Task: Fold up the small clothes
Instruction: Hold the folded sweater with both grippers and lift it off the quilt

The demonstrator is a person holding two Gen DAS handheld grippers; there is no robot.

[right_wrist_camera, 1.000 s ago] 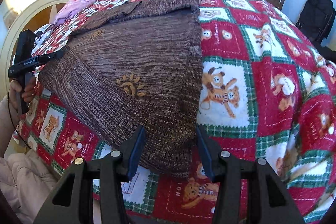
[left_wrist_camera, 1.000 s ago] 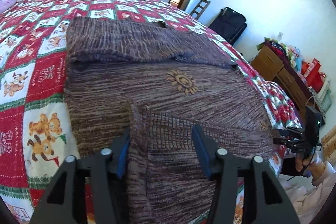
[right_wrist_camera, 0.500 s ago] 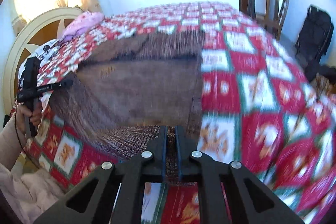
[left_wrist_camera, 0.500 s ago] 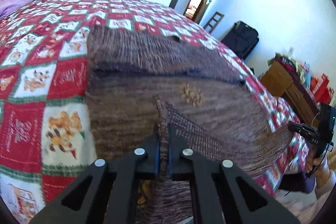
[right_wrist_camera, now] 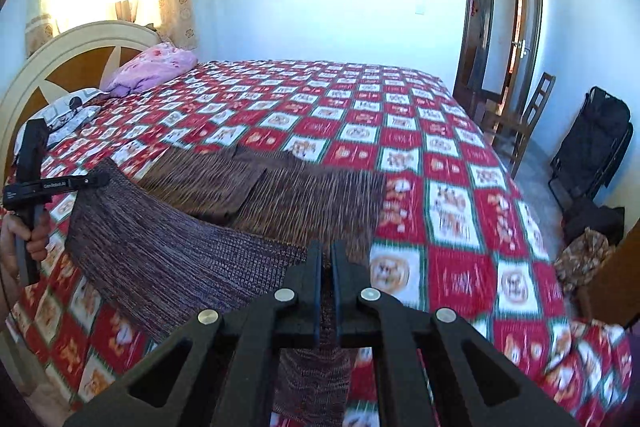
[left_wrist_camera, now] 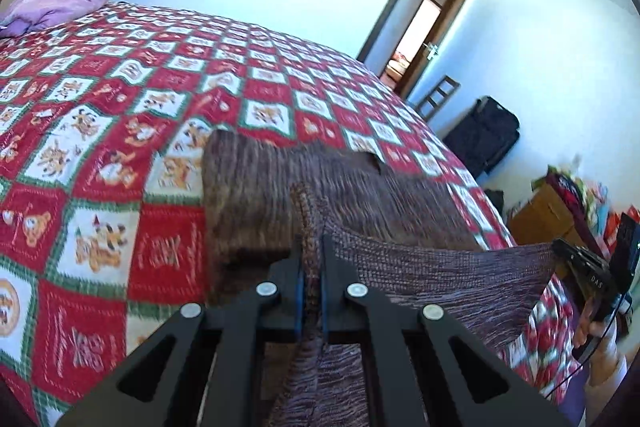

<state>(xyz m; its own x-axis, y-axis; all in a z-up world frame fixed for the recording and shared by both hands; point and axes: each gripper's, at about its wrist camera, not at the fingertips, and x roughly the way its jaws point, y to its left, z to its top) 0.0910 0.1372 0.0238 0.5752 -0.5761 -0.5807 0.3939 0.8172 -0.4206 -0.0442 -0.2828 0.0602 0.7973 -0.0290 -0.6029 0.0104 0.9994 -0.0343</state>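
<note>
One brown knitted sweater lies on the bed's red, white and green patchwork quilt, its far part flat on the quilt and its near hem lifted clear and stretched taut between two claws; the left claw is clamped on the left corner of that hem, the knit bunched between its blue-lined pads, and the right claw is clamped on the right corner in the same way; in the left wrist view the right claw shows at the right edge, held by one hand, and in the right wrist view the left claw shows at the left edge, held by the other hand; the sweater there sags in a shallow curve between the two grips; one pink pillow rests at the far left by the headboard; at the far right stand one open door, one wooden chair and one black bag; past the bed on the right, in the left wrist view, stands one wooden cabinet heaped with coloured things, too blurred to count.
</note>
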